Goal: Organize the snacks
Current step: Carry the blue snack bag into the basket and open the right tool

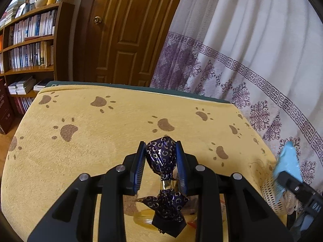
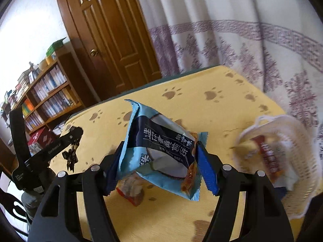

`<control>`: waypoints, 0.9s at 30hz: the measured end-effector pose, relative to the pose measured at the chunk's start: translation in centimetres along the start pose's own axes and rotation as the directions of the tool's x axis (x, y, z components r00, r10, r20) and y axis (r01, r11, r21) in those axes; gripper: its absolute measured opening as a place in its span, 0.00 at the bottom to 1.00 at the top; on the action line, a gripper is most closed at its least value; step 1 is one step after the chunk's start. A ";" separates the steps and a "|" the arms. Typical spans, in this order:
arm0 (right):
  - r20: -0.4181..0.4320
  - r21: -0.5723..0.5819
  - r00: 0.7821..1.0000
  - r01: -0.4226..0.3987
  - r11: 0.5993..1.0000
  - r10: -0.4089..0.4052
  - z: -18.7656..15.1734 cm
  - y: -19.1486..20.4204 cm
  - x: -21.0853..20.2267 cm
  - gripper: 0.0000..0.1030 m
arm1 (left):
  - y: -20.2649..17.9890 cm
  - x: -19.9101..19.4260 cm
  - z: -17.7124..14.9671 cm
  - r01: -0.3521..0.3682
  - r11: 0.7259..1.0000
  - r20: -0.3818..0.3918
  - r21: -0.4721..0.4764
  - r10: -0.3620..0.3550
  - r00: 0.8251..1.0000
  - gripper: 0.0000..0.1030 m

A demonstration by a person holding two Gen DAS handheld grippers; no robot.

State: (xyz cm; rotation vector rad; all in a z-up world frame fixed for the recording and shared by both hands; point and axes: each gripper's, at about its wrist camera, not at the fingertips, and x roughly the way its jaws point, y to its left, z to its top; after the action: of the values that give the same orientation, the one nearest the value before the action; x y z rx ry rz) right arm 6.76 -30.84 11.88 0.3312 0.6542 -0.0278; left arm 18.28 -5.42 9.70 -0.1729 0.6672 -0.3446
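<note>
My left gripper (image 1: 160, 151) is shut on a dark purple foil-wrapped candy (image 1: 160, 157) with gold letters, held above the yellow paw-print tablecloth (image 1: 90, 141). Its twisted tail hangs down between the fingers. My right gripper (image 2: 161, 153) is shut on a light blue snack packet (image 2: 159, 151) with Chinese writing, held above the table. A white perforated basket (image 2: 292, 161) stands to its right with a red-labelled snack (image 2: 266, 155) inside. The basket (image 1: 270, 195) and blue packet (image 1: 287, 161) also show in the left wrist view. The left gripper (image 2: 70, 141) shows at left in the right wrist view.
A small red-and-clear wrapped snack (image 2: 131, 191) lies on the table under the blue packet. A clear tape roll (image 1: 145, 217) lies under the left gripper. A wooden door (image 1: 125, 30), a bookshelf (image 1: 30, 40) and a patterned curtain (image 1: 242, 50) stand beyond the table.
</note>
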 end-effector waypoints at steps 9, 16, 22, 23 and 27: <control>0.057 0.067 0.990 0.122 0.990 -0.126 1.0 -6.0 -3.9 0.67 | -1.5 -0.7 -0.1 0.029 0.999 0.009 0.031 -0.030 1.000 0.29; 0.043 0.135 0.973 0.219 0.966 -0.226 1.6 -11.0 -4.4 0.67 | -2.7 -1.0 -0.4 0.045 0.997 0.011 0.058 -0.046 0.999 0.29; -0.014 0.188 0.962 0.270 0.944 -0.272 1.0 -14.7 -2.5 0.67 | -3.9 -1.4 -0.7 0.064 0.994 0.012 0.085 -0.065 0.998 0.29; -0.023 0.192 0.961 0.275 0.942 -0.276 0.9 -14.9 -2.2 0.67 | -4.1 -1.5 -0.8 0.068 0.994 0.012 0.091 -0.069 0.998 0.29; -0.064 0.196 0.954 0.300 0.934 -0.293 0.7 -16.2 -0.9 0.67 | -5.0 -1.7 -1.1 0.082 0.990 0.013 0.113 -0.084 0.996 0.29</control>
State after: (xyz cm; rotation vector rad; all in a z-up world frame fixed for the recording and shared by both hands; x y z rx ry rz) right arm 4.32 -46.45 8.17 0.4291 0.7327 -0.3819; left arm 15.07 -9.43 11.19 -0.0960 0.6227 -0.4591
